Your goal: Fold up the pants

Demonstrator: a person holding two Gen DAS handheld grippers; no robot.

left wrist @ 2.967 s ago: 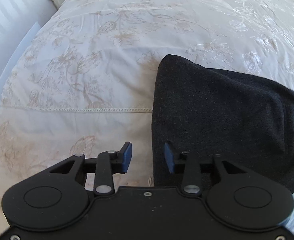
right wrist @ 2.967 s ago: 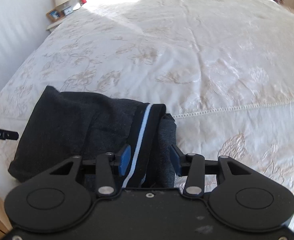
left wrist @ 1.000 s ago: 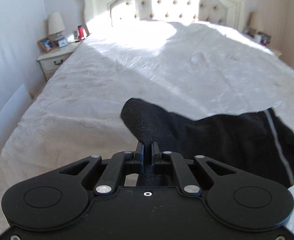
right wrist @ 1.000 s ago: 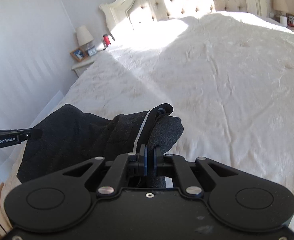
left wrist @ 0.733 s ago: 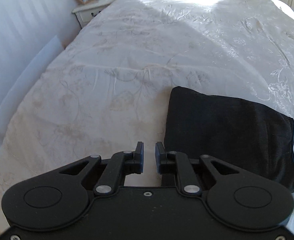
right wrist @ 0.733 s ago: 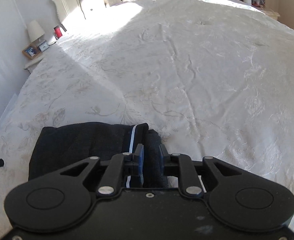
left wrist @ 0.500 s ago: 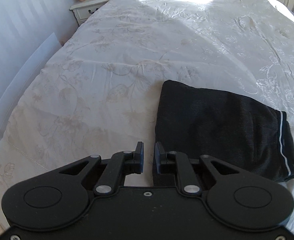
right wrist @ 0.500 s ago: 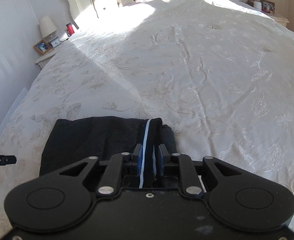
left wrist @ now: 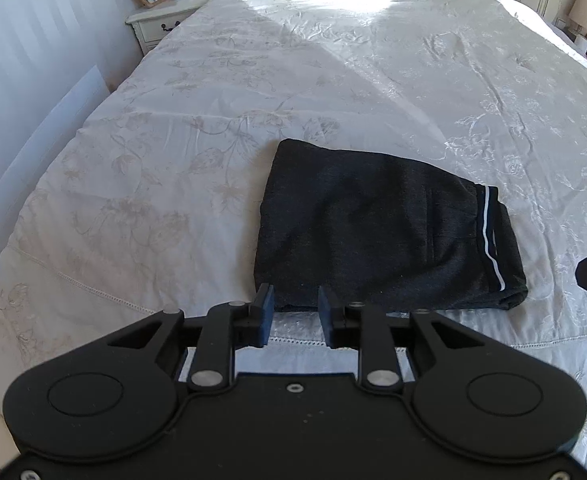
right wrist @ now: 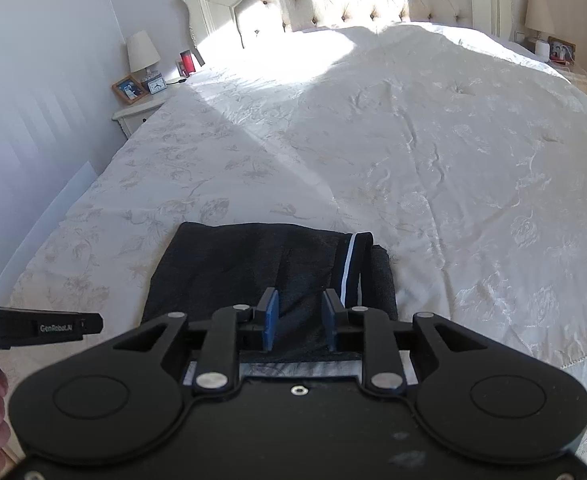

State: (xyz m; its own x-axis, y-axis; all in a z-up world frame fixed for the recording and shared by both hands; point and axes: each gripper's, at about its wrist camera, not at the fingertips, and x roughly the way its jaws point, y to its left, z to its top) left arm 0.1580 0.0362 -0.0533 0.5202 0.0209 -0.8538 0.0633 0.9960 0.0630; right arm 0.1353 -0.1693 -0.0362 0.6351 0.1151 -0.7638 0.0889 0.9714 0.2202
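The one legible text is "GenRobot.AI", printed in pale letters on the black side of the left gripper (right wrist: pixel 39 326) as the right wrist view shows it at its left edge; the clock (right wrist: pixel 157 85) on the nightstand (right wrist: pixel 139 114) is too small to read.

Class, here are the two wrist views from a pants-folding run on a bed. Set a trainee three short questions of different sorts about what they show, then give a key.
1. True or false: the left gripper is clamped on the pants.
2. Multiple choice: the white stripe runs along the pants' (A) left edge, (B) right side, (C) near hem.
3. Fill in: the folded pants lie on the ____.

Key
1. False: its jaws stand apart with no cloth between them, at the near edge of the pants.
2. B, in both views.
3. Bedspread, cream with a floral pattern. The right gripper is open too.
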